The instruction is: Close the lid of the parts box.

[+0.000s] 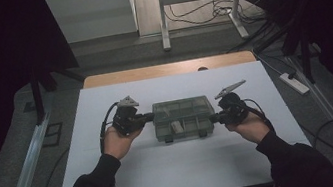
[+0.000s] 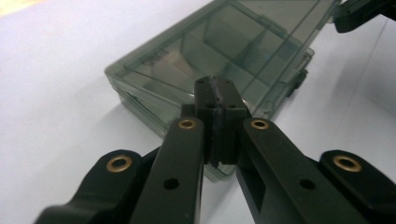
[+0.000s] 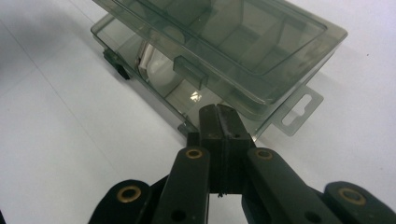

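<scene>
Here, one smoky compartment box (image 1: 182, 118) sits mid-desk between two grippers.
The left gripper (image 1: 149, 117) and right gripper (image 1: 212, 118), jaws clenched on nothing, press at its short ends; the lid is slightly lifted, one pale item (image 1: 177, 127) inside near the front edge.

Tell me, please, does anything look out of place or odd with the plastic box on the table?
The clear compartment box has its lid slightly raised: in the right gripper view a gap shows between lid and base along the latch side. Nothing looks spilled or broken. Both closed claws, left and right, sit at its ends.
</scene>
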### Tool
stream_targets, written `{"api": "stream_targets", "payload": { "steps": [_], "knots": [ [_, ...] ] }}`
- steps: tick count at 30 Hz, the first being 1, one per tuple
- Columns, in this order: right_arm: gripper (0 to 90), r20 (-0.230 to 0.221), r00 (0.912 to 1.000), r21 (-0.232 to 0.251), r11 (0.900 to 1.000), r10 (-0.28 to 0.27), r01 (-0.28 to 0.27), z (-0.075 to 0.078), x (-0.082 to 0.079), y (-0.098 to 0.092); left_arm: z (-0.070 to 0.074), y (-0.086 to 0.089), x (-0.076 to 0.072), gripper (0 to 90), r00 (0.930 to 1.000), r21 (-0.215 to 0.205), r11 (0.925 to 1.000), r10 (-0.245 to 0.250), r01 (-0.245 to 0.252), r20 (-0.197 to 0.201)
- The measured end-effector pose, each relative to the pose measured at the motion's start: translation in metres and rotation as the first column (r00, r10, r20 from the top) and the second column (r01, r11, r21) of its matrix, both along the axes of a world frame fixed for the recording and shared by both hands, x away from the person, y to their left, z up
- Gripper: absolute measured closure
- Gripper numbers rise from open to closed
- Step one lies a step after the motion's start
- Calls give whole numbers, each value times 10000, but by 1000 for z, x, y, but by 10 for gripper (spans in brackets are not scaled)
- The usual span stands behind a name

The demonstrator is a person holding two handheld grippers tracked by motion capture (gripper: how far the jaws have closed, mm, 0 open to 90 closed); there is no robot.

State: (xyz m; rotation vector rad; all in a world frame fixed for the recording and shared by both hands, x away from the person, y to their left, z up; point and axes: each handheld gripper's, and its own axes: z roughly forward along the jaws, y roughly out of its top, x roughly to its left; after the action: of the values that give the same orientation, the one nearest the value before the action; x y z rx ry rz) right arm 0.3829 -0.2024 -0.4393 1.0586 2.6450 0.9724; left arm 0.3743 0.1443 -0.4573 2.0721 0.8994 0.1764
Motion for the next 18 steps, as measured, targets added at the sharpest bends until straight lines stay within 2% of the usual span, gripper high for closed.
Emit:
{"api": "stream_targets", "payload": {
  "steps": [6,13,18],
  "knots": [
    [897,-137,9999,-267,9996,36,-40,-6,-1,0,-4,-3,-8,895,9998,-8,9999,-101,100,-148],
    [897,-330,9983,-512,9975,470,-487,-10,-8,4,-14,-10,-14,895,9984,315,9992,-239,255,-505],
    [897,-151,9990,-452,9981,423,-430,-8,-8,4,-19,-12,-16,895,9976,551,9981,-234,270,-654]
  ]
}}
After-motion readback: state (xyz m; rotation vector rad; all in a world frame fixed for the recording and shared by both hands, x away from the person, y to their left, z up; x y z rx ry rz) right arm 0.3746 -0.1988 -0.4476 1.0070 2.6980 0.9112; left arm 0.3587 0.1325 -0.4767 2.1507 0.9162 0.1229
